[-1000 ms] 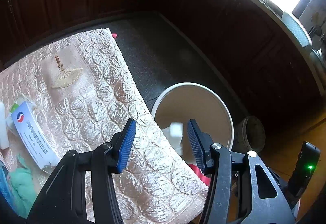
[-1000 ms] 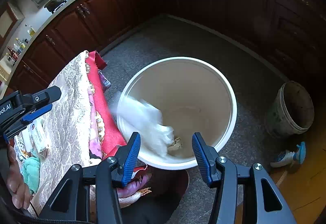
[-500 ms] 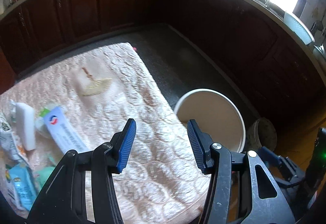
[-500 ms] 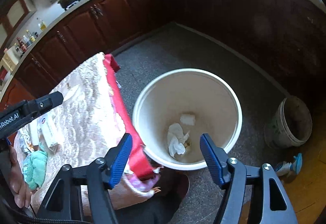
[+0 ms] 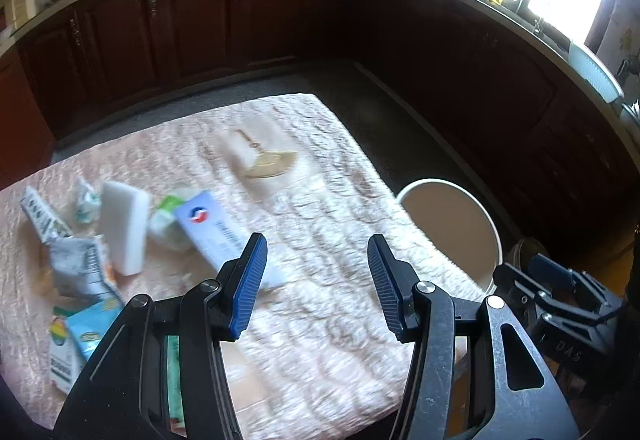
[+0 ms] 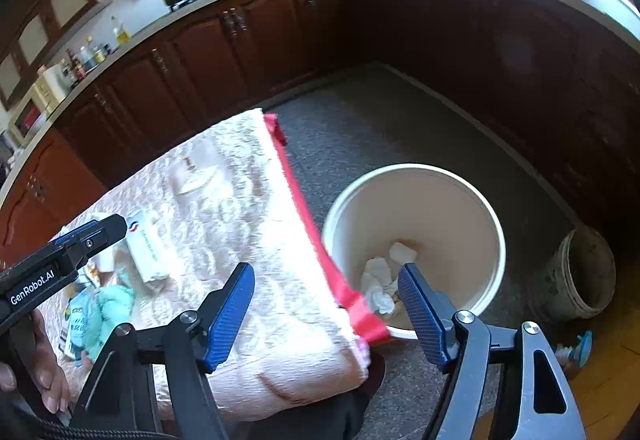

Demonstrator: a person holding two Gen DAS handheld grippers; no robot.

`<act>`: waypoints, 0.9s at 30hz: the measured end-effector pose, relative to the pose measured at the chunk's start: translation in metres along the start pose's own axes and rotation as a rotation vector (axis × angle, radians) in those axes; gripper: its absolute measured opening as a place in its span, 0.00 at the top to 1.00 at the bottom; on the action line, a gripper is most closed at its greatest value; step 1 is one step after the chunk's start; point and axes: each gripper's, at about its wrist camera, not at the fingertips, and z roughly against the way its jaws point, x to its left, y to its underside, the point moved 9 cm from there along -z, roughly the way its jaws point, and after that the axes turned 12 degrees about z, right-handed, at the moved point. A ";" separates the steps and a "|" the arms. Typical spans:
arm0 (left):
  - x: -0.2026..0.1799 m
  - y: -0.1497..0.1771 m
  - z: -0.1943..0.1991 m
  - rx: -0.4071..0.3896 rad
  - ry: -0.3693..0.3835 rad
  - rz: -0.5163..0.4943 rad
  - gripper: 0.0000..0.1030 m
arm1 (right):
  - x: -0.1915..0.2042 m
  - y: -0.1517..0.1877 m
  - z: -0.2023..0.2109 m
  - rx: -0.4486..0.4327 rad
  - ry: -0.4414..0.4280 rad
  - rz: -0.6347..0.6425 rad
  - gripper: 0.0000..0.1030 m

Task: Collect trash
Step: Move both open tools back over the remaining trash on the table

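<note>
The left gripper (image 5: pixel 314 276) hangs over the near part of the table (image 5: pixel 320 340), its blue pads spread with nothing between them. The right gripper (image 6: pixel 326 314) hangs over the table's near right corner and the bucket's near rim; its jaws have just been opening and stand wide, nothing between them.

The table wears a pale quilted cloth (image 5: pixel 340 200), with a red underlayer (image 6: pixel 336 276) showing along its right edge. The trash lies toward the table's left edge. Nearest the front are a light blue packet (image 5: pixel 94 320) and something mint green (image 6: pixel 110 306). Behind them sit a crumpled printed wrapper (image 5: pixel 78 266) and a white block (image 5: pixel 124 226) leaning upright. Just right of the block lies a white box with a red and blue logo (image 5: pixel 218 230), its near end behind the left gripper's left pad, and a green and white wrapper (image 5: pixel 166 216) is tucked between block and box. A flat printed packet (image 5: pixel 40 216) lies near the left edge. Toward the far edge a fan motif (image 5: pixel 266 160) shows on the cloth; blur hides whether it is stitched or loose.

On the floor (image 6: pixel 384 124), touching the table's right edge, stands a white bucket (image 6: pixel 452 208) with crumpled tissue (image 6: pixel 378 286) and a small white lump (image 6: pixel 402 252) at its bottom. A dirty grey pail (image 6: pixel 576 276) stands to its right, apart. Dark wood cabinets (image 5: pixel 208 20) line the far walls.
</note>
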 end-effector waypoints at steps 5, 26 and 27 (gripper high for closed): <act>0.041 0.001 0.020 -0.016 -0.025 0.025 0.46 | 0.031 -0.005 -0.001 0.004 -0.043 0.049 0.28; 0.259 -0.015 0.084 -0.095 -0.216 0.257 0.45 | 0.133 0.011 -0.034 0.105 -0.079 0.304 0.15; 0.265 -0.014 0.085 -0.094 -0.221 0.267 0.45 | 0.138 0.012 -0.036 0.108 -0.089 0.309 0.15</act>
